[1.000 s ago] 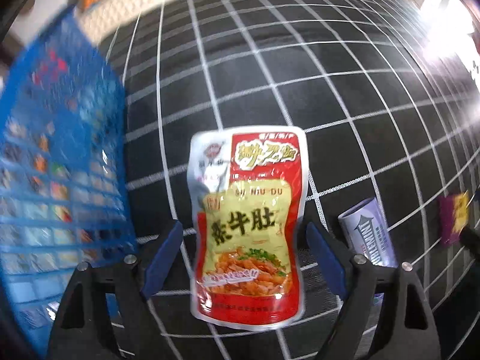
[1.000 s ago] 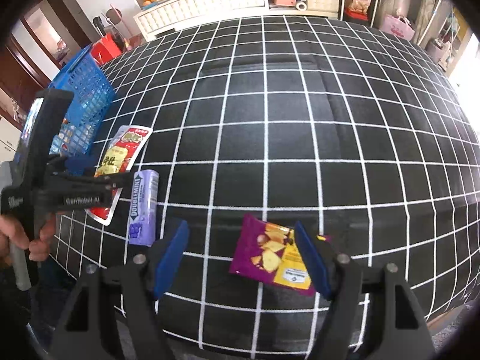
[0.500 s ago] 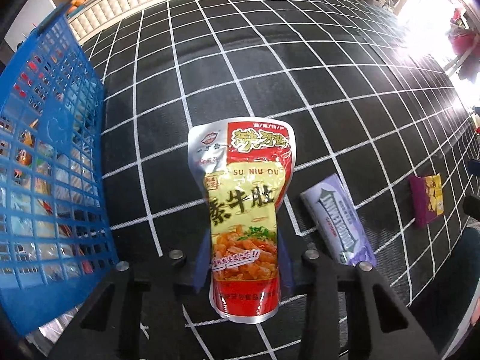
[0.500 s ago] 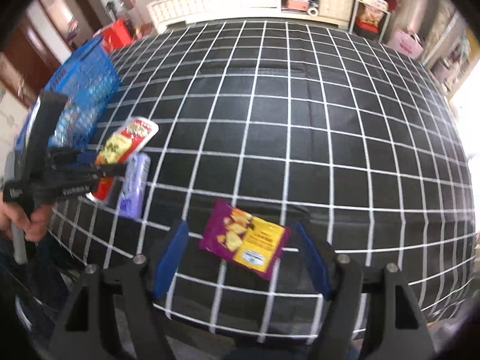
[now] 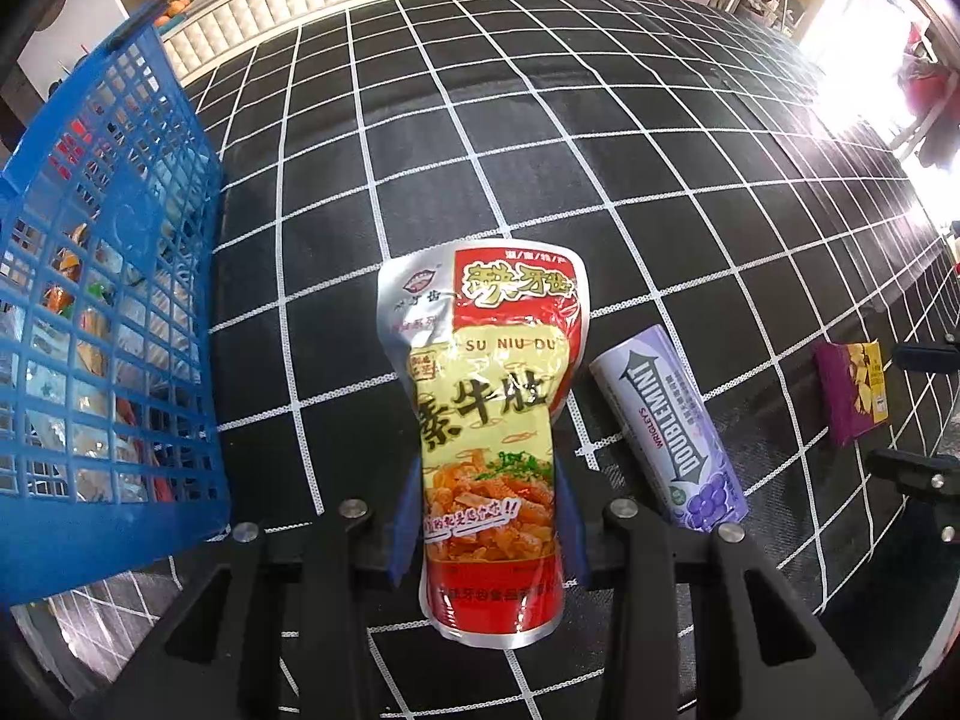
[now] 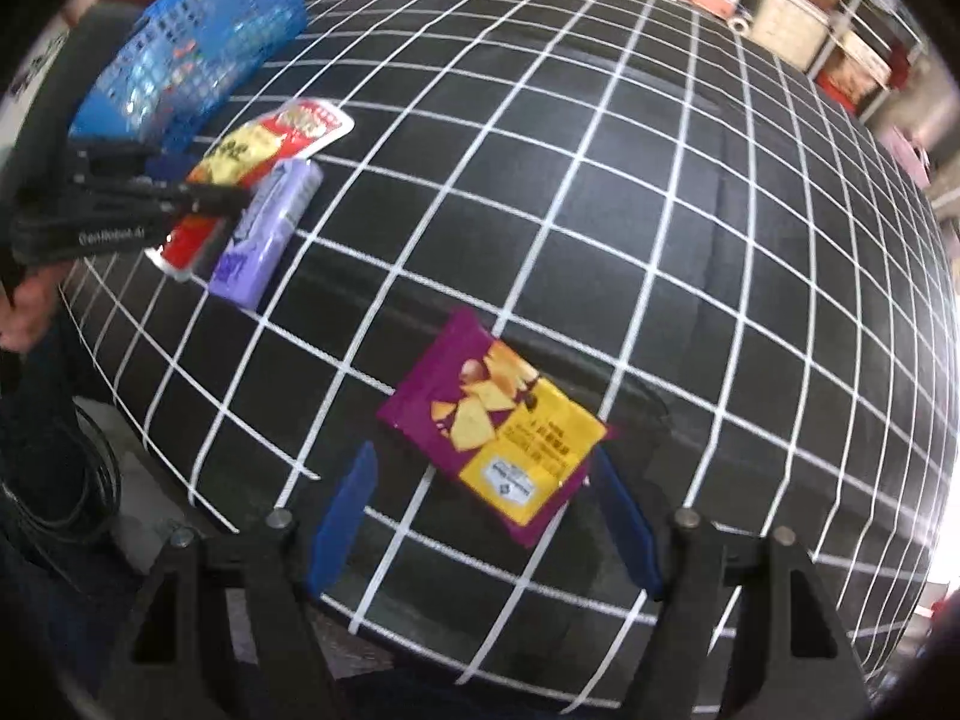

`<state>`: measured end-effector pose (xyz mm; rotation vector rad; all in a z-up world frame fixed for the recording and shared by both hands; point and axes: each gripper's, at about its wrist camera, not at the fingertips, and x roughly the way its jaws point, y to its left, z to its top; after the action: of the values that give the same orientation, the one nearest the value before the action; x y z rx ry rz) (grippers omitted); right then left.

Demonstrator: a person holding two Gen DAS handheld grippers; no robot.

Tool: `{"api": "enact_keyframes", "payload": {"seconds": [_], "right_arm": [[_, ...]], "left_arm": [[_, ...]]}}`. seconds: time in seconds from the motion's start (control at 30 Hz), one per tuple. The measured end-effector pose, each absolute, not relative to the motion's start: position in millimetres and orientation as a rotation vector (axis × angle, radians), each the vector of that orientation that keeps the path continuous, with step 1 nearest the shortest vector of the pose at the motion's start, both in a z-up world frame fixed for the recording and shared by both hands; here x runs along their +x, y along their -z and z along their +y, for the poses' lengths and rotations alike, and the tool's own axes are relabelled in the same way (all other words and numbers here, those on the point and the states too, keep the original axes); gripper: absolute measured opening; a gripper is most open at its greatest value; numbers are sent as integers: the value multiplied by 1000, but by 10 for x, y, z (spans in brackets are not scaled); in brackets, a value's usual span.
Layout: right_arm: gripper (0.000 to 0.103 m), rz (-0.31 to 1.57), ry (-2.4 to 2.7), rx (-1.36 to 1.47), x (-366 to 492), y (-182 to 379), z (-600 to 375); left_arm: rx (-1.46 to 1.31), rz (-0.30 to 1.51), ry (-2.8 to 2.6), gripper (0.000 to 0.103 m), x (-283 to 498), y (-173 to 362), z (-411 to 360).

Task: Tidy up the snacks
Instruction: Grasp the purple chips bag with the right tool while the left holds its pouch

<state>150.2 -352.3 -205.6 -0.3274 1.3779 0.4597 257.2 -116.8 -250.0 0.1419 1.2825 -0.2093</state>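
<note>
My left gripper (image 5: 489,510) is shut on the lower half of a red and yellow snack pouch (image 5: 492,384), which points away from me over the black grid cloth. The right wrist view shows the same pouch (image 6: 270,138) in the left gripper (image 6: 198,198), beside the blue basket (image 6: 192,60). My right gripper (image 6: 483,462) is open. A purple and yellow chip packet (image 6: 492,426) lies flat on the cloth, its near end between the blue fingers (image 6: 342,516). I cannot tell whether they touch it.
A purple Doublemint pack (image 5: 672,426) lies just right of the pouch. The blue basket (image 5: 108,300), holding several snacks, stands at the left. The chip packet (image 5: 852,390) sits near the table's right edge. A hand (image 6: 24,312) holds the left gripper. Shelves stand beyond the table.
The left gripper went from open around the pouch to shut on it, then drew back with it. The right gripper swung and moved in until its fingers flank the chip packet.
</note>
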Motion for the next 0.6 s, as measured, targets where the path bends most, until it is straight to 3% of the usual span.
{"api": "enact_keyframes", "payload": {"seconds": [0.6], "right_arm": [[82, 1261, -595, -452, 1849, 2217, -3370]], "left_arm": [[211, 1219, 186, 36, 2443, 2428, -1318]]}}
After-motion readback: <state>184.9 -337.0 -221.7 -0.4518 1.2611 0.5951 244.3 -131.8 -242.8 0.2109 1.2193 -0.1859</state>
